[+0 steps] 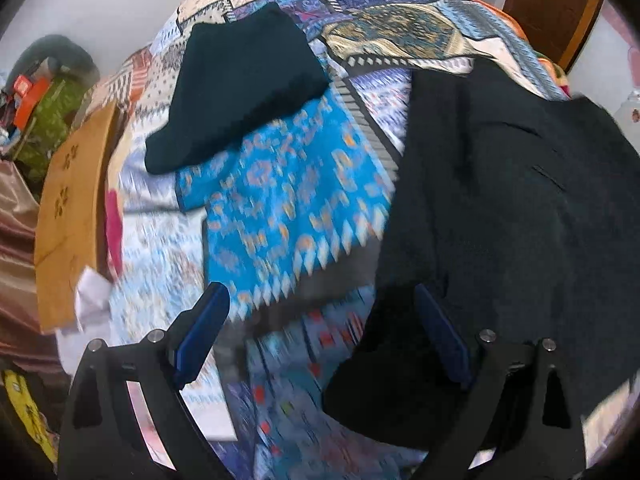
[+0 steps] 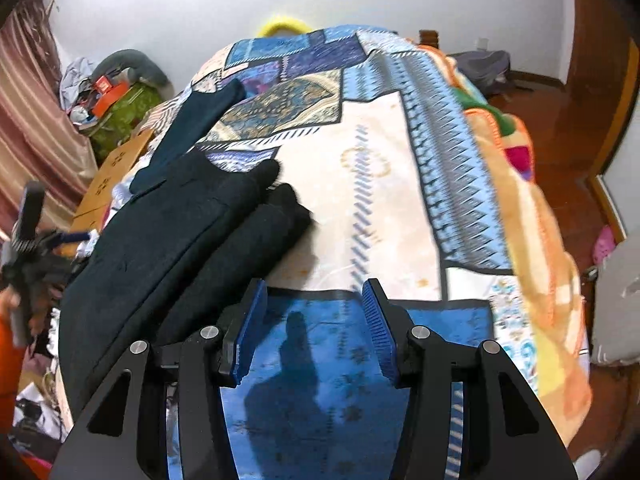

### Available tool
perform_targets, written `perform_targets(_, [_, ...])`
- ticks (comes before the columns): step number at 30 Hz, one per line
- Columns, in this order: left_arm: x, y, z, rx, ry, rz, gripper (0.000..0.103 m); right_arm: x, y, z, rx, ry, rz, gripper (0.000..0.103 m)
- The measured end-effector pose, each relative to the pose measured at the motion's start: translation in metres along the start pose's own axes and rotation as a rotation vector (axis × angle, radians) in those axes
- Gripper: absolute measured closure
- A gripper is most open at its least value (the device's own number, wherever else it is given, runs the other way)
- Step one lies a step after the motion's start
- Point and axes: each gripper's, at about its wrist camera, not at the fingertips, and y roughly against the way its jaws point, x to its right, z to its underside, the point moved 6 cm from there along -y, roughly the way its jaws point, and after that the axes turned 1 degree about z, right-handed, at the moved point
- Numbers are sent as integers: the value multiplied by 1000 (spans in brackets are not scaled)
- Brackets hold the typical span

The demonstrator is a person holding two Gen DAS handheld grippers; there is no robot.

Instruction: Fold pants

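Observation:
Dark pants [image 1: 500, 220] lie in a loose heap on the right of the patchwork bedspread [image 1: 280, 208]. A second dark garment [image 1: 240, 88] lies folded farther back. My left gripper [image 1: 320, 304] is open wide just above the bed, its right finger [image 1: 440, 332] over the pants' left edge, and nothing is pinched. The picture is blurred by motion. In the right wrist view the pants [image 2: 180, 248] lie to the left, with rolled legs pointing right. My right gripper [image 2: 314, 304] is open over a blue patch, with nothing between its pads.
A cardboard box [image 1: 76, 208] stands against the bed's left side, with a green bag and clutter [image 2: 120, 108] behind it. An orange blanket [image 2: 520, 200] hangs over the bed's right edge above the wooden floor [image 2: 568, 120]. A striped curtain [image 2: 36, 112] hangs at far left.

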Motion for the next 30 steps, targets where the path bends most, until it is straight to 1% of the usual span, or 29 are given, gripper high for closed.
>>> perform_targets(2, [10,8,15,0,13,43,9,4,5,-3,13,-3,11,57])
perform_targets(5, [23,16,27,7,23,86,9,6,14,-7,35,-3,20,57])
perform_targets(7, [28,21,27,21,16,87,9,4,19,-11,52,6,21,57])
perform_targets(8, [30,26,25,35,6,70,9,2,21,-12,61,12,17,57])
perform_targets(9, [31,30,22,45,-1,59,9,1,23,-13,66,18,14,56])
perform_targets(11, [32,41,10,74,-17,37,9,-6,25,-17,78,38,8,47])
perform_targets(13, [31,53,-3,116,-29,19,9,-14,25,-21,85,73,-3,47])
perform_targets(14, [32,62,-13,150,-34,19,9,-18,24,-22,89,86,-6,47])
perform_targets(16, [35,72,-29,193,-39,34,9,-26,20,-26,92,102,-20,47])
perform_targets(18, [42,78,-47,224,-50,66,9,-32,12,-32,87,107,-44,46])
perform_targets(20, [53,76,-62,237,-67,121,9,-35,2,-37,73,110,-66,46])
perform_targets(24, [69,54,-83,196,-64,195,9,-34,-25,-45,23,82,-94,46])
perform_targets(26, [77,37,-92,162,-58,226,11,-30,-39,-46,-10,56,-99,46])
perform_targets(28, [85,25,-96,128,-61,274,23,-27,-52,-45,-42,40,-112,46])
perform_targets(30, [94,11,-98,87,-71,315,30,-26,-63,-43,-72,35,-130,47])
